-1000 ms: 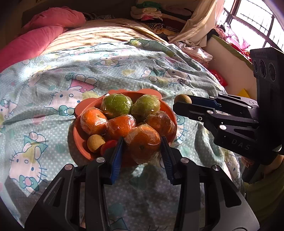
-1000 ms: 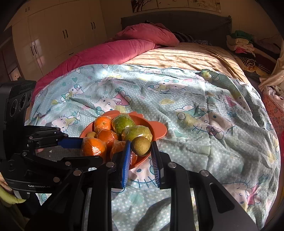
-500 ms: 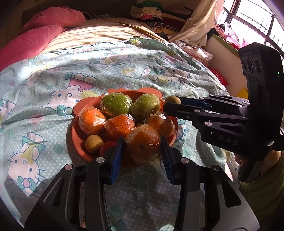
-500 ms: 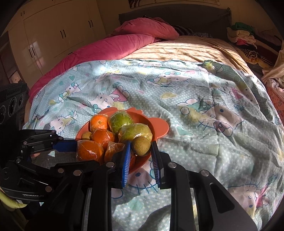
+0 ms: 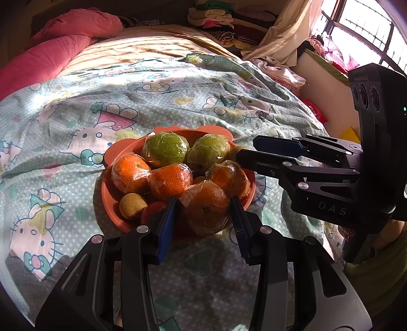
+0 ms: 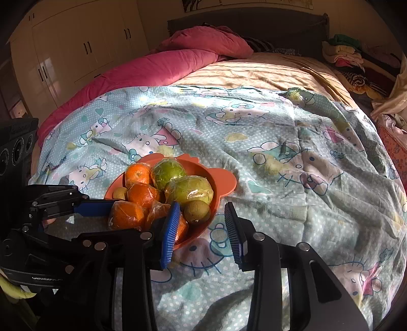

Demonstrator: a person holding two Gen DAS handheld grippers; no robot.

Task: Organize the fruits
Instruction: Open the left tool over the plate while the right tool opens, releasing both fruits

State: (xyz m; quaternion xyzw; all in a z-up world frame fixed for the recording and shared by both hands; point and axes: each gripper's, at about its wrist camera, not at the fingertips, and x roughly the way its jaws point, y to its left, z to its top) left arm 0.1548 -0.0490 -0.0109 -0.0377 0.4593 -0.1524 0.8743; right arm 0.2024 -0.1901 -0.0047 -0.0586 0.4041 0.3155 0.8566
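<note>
An orange bowl [image 5: 112, 163] [image 6: 226, 180] heaped with plastic-wrapped oranges and green citrus sits on the Hello Kitty bedsheet. My left gripper [image 5: 203, 216] is shut on a wrapped orange [image 5: 206, 211] at the bowl's near rim; it also shows in the right wrist view [image 6: 126, 215]. My right gripper [image 6: 201, 224] is open and empty. A small brown-green fruit [image 6: 196, 211] rests in the bowl just ahead of its fingertips; it peeks out behind the right gripper's fingers in the left wrist view [image 5: 235, 152]. The right gripper [image 5: 250, 149] reaches the bowl's right rim there.
A small tan fruit [image 5: 132, 206] and a red piece [image 5: 152, 211] lie in the bowl's near left. A pink duvet [image 6: 162, 68] lies at the bed's far left. Folded clothes [image 5: 218, 15] are stacked at the far right. Wardrobes [image 6: 76, 48] stand left.
My right gripper moved over the bowl's right rim, opened, and let go of the small brown-green fruit, which now lies in the bowl. The left gripper still holds its orange.
</note>
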